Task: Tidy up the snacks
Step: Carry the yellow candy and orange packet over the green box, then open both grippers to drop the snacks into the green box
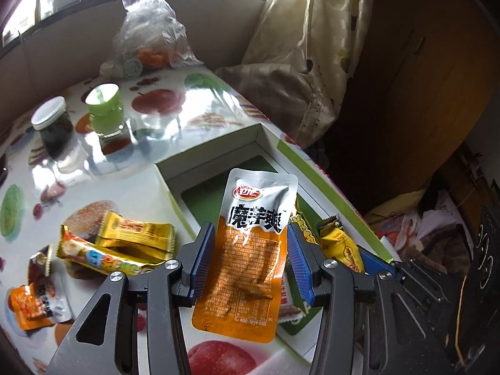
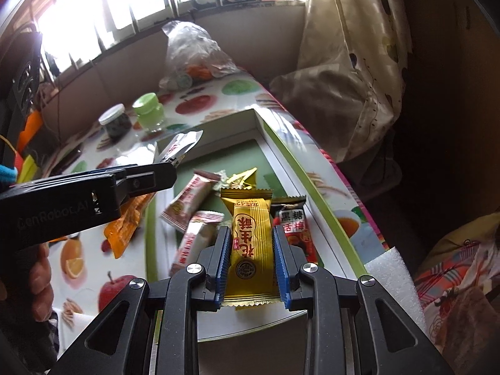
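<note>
Your left gripper [image 1: 251,256] holds the orange pouch [image 1: 250,250]: the jaws stand about half open, and the blue pads [image 1: 203,259] press on the pouch's two long edges. The pouch hangs over the near left corner of the box [image 1: 218,162], its silver top leaning over the green floor. Your right gripper [image 2: 252,259] grips the gold packet [image 2: 251,243] with the jaws narrow, the pads tight on both sides of the wrapper. That packet sits over the near end of the box, just beside a dark packet [image 2: 295,231] on its right and two pink bars [image 2: 190,203] on its left, which lie inside the box. Left of the box, on the table [image 1: 140,181], lie more snacks: a gold bar [image 1: 137,234], a long bright stick [image 1: 103,256] and a torn orange pouch [image 1: 34,306] near the left edge. Two jars [image 1: 106,109] and a plastic bag [image 1: 150,34] stand toward the far edge.
</note>
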